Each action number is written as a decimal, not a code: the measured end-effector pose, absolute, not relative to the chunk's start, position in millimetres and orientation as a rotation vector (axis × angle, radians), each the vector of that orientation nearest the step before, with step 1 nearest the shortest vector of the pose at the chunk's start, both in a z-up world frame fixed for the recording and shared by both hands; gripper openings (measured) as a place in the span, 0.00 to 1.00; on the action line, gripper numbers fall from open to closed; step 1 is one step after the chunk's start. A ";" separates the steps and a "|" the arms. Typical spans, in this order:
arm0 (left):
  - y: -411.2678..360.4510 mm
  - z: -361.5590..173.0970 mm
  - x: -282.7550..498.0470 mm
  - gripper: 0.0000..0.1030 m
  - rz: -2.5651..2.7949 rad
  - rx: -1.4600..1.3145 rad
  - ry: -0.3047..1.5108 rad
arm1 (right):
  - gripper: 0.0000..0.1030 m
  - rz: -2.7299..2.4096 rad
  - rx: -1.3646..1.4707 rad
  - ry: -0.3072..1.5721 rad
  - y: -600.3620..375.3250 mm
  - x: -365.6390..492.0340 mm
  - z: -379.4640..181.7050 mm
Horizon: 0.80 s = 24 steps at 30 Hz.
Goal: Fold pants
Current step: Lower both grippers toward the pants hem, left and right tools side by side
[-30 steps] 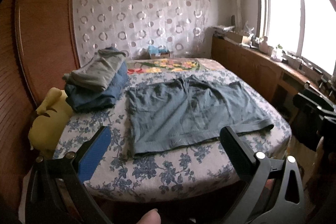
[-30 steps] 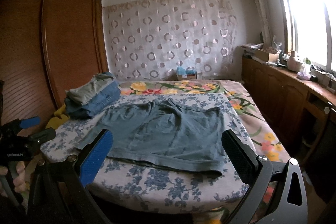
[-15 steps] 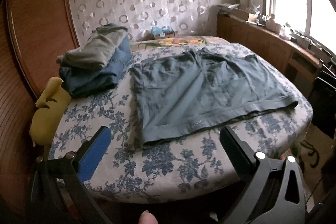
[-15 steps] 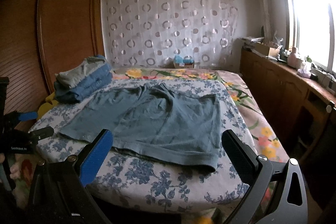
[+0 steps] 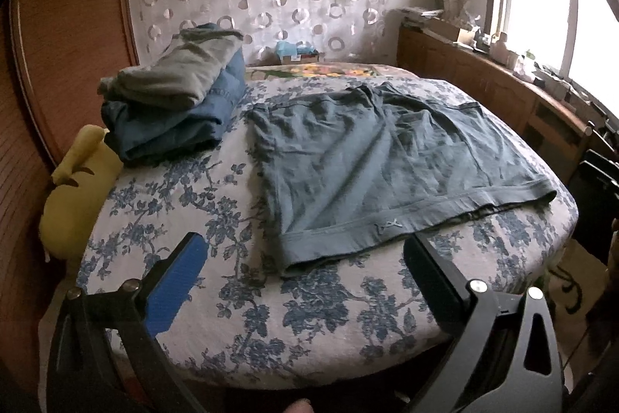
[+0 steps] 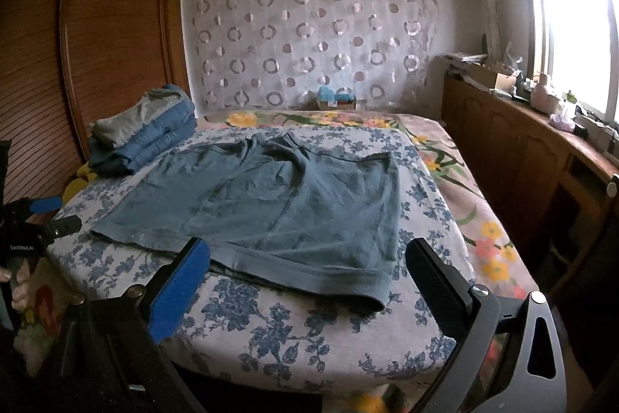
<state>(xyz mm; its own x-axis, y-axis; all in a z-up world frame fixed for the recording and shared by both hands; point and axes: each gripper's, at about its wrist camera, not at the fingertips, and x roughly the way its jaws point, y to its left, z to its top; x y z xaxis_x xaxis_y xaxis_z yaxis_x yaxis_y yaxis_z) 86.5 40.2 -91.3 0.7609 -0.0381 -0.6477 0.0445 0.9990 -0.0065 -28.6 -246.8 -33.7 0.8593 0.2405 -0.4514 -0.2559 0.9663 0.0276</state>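
A pair of grey-blue pants [image 5: 387,165] lies spread flat on the bed, waistband toward me; it also shows in the right wrist view [image 6: 271,208]. My left gripper [image 5: 305,258] is open and empty, just short of the waistband's left corner. My right gripper [image 6: 309,262] is open and empty, hovering at the waistband's right part. The left gripper also shows at the left edge of the right wrist view [image 6: 42,215], near the pants' left corner.
A stack of folded clothes [image 5: 174,107] lies at the bed's back left, with a yellow plush [image 5: 77,192] below it. A wooden wardrobe [image 6: 96,45] stands left, a wooden counter [image 6: 541,149] right. The bed [image 5: 271,316] has a blue floral cover.
Both grippers have moved forward and lower toward the near edge of the pants. Both stay open. The pants have not moved.
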 end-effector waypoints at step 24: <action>65.4 -130.4 109.5 0.49 -0.048 -0.075 0.806 | 0.70 0.303 -0.046 0.570 -250.8 -17.5 -38.1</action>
